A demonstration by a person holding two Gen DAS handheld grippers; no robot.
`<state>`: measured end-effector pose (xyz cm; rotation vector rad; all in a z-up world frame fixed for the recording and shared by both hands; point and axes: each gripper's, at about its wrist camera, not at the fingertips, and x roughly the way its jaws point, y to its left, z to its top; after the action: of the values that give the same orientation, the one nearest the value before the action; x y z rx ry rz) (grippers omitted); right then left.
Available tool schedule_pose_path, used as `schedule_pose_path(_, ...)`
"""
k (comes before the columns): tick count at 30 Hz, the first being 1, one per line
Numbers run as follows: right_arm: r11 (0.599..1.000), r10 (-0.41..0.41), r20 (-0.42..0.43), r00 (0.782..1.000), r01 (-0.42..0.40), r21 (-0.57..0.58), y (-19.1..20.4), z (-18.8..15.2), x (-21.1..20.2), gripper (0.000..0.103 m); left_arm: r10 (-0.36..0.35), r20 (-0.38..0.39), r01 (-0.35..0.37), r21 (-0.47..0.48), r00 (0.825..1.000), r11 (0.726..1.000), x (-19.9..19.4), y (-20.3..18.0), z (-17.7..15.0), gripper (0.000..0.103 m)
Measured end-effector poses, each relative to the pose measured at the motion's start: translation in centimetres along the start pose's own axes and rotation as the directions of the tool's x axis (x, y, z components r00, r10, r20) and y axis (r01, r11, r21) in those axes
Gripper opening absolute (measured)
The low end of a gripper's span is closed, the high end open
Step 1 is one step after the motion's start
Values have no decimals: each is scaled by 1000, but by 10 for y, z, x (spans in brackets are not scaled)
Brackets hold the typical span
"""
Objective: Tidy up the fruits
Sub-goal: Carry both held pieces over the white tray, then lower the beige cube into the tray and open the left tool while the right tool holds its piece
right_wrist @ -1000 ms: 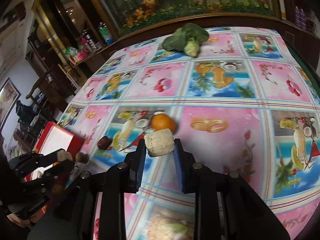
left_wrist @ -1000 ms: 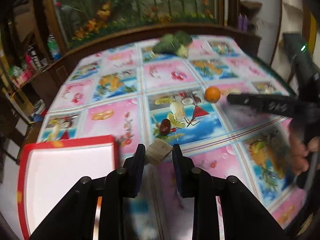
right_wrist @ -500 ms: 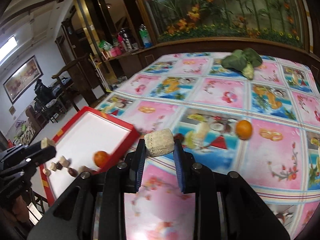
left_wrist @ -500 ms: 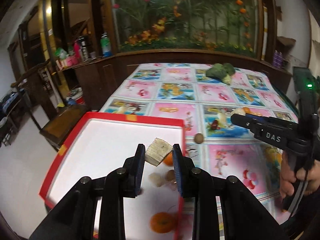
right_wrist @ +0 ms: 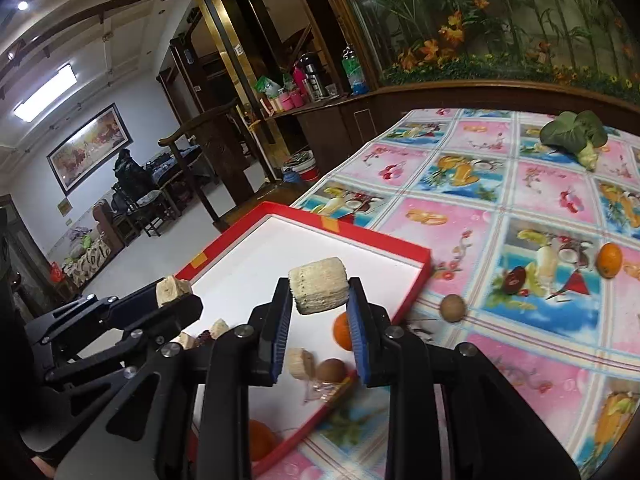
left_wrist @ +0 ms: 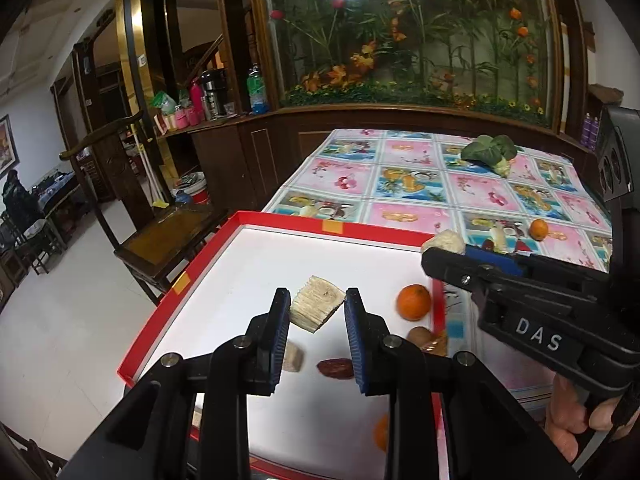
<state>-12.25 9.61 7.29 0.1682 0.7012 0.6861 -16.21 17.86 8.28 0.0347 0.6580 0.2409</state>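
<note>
Release over tray is the step in hand. Left gripper pinches a pale fibrous chunk above the white floor of the red-rimmed tray; right gripper clamps a ridged pale cylinder near the tray's right wall. Advice: lower each piece close to a bare patch before parting the jaws, clear of the orange and date. Another orange waits on the bench.

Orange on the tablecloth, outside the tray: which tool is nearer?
Right. The right tool hovers above the tray's table-side edge; the left tool is further in, farther from the orange.
</note>
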Motion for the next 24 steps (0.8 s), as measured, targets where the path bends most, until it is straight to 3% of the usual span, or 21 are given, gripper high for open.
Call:
schedule_pose_path(12, 999, -22, -95, 995, 18, -38, 4, -20, 21, 30, 24, -28, -25, -29, 999, 999, 15, 17, -8, 27)
schedule_pose_path(24, 997, -13, -114, 993, 5, -74, 12, -29, 20, 30, 27, -69, -30, -32, 997, 999, 25, 17, -15, 27)
